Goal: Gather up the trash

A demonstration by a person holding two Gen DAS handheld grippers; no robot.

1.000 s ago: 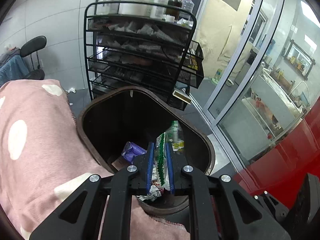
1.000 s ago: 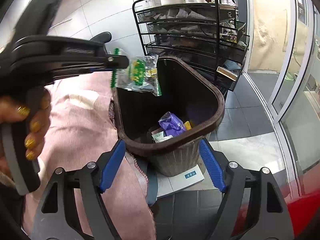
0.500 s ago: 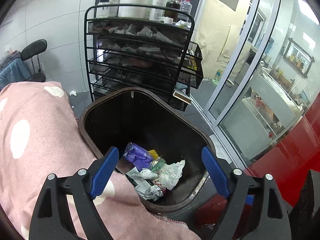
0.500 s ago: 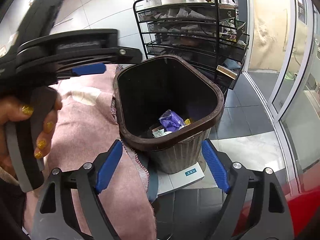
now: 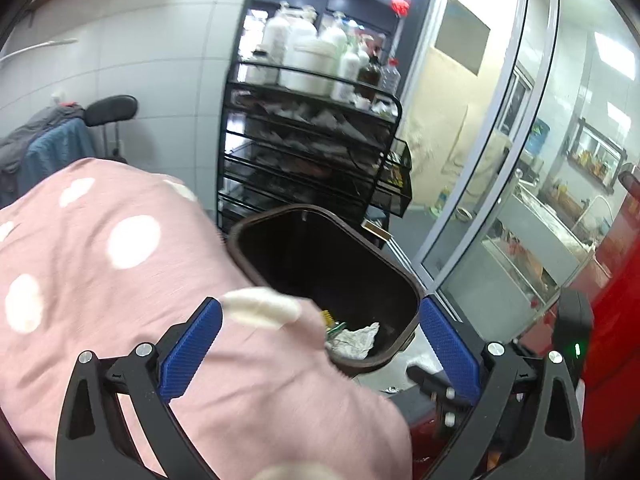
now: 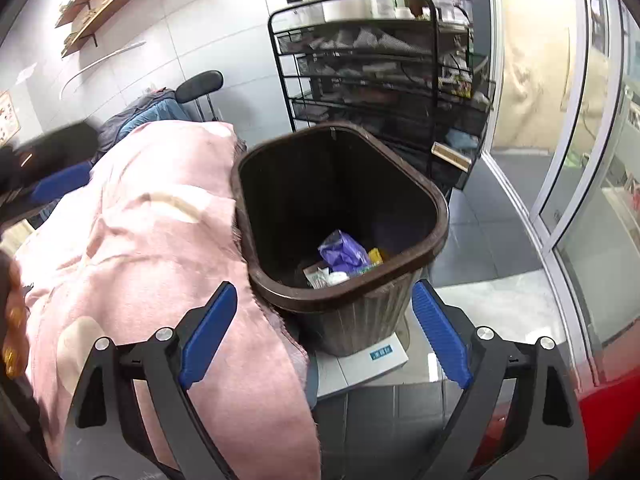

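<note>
Beneath brown bin (image 6: 340,208), scale (image 6: 360,360), label unreadable

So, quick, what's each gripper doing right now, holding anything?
Left gripper: jaws opening wide, nothing between them.
Right gripper: jaws opening, nothing held; the bin sits beyond.

Left hand-held gripper (image 5: 320,340) jaws opening, nothing between; right hand-held gripper (image 6: 320,328) jaws opening, empty.
</note>
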